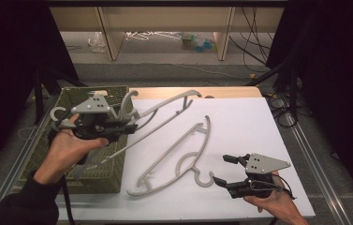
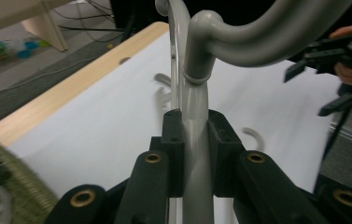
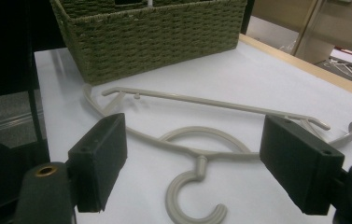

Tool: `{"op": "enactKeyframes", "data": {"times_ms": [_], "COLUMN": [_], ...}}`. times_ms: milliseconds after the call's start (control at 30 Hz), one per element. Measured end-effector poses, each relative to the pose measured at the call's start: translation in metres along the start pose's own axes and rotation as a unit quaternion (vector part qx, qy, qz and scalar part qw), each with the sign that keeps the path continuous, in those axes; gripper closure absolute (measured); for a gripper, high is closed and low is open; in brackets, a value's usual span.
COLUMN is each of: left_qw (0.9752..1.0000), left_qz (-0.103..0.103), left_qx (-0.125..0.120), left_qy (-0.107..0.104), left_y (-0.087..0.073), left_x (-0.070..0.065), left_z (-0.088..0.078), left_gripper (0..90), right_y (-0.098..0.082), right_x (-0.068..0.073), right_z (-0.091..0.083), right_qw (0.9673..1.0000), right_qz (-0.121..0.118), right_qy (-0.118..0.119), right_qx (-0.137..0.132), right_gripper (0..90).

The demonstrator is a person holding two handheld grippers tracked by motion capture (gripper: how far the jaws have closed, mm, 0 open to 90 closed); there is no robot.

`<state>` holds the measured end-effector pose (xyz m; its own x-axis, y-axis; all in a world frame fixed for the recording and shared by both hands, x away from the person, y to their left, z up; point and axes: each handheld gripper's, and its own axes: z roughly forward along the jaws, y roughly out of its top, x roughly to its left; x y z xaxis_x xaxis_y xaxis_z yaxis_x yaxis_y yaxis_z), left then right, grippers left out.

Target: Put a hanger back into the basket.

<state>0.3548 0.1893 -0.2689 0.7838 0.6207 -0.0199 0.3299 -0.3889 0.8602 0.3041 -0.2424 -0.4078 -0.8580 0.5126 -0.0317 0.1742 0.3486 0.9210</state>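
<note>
Left tongs [image 1: 129, 125]: clamped on the neck of a grey hanger, the held hanger [image 1: 165, 110], just below its hook; in the left gripper view the neck [image 2: 196, 140] sits pinched between the two black pads, hook curving up and away.
Held hanger, place: lifted off the counter, over the near right edge of the woven basket [image 1: 73, 98] at the left of the scene; its arms run out to the far right, over the white counter [image 1: 258, 131].
Right tongs [image 1: 224, 169]: wide, nothing between the pads; near right of the counter.
Second hanger [image 1: 176, 161]: flat on the counter, centre, apart from both tongs.
Second hanger, long axis: diagonal, from near left to far right; hook [image 1: 205, 179] at the near end, opening toward the right tongs.
Key relation: the hook lies just left of the right tongs; in the right gripper view the hook [image 3: 190, 200] and neck lie straight ahead, between the spread pads [image 3: 100, 161], on the counter below them.
Nearer hand: right hand [image 1: 277, 201] is near the second hanger's hook; left hand [image 1: 69, 145] is well apart and occupied.
Judgement: the next pick probably falls to the right tongs, a short advance toward the left and down onto the neck; the pads look roughly in line to straddle it.
Risk: the hook's curve may slide sideways on the smooth sheet if a single pad touches first.
</note>
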Motion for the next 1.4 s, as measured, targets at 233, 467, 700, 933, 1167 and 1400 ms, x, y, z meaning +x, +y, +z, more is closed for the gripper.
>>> {"op": "enactKeyframes", "data": {"times_ms": [233, 467, 700, 933, 1167, 1400], "left_qw": [0.9989, 0.9971, 0.9955, 0.9931, 0.9912, 0.9889], "left_qz": [-0.018, -0.041, -0.028, -0.037, -0.052, -0.063], "left_qx": [-0.003, -0.018, -0.017, -0.011, -0.007, 0.005], "left_qy": [0.042, 0.062, 0.089, 0.111, 0.122, 0.134], "left_y": [-0.012, -0.033, -0.051, -0.072, -0.086, -0.1], "left_x": [0.041, 0.072, 0.101, 0.125, 0.138, 0.146], "left_z": [-0.022, -0.037, -0.045, -0.045, -0.047, -0.047], "left_gripper": [78.8, 78.8, 78.8, 78.8, 78.8, 78.8], "right_y": [-0.001, -0.002, -0.003, -0.004, -0.004, -0.005], "right_x": [-0.001, -0.001, -0.001, -0.001, -0.001, -0.001], "right_z": [0.001, 0.002, 0.003, 0.004, 0.004, 0.006], "right_qw": [1.0, 0.9999, 0.9998, 0.9998, 0.9998, 0.9999], "right_qz": [0.001, 0.004, 0.002, 0.002, 0.003, 0.004], "right_qy": [0.004, 0.005, 0.009, 0.01, 0.01, 0.007], "right_qx": [0.007, 0.009, 0.016, 0.016, 0.017, 0.01], "right_gripper": [24.1, 24.1, 24.2, 23.9, 23.3, 22.4]}}
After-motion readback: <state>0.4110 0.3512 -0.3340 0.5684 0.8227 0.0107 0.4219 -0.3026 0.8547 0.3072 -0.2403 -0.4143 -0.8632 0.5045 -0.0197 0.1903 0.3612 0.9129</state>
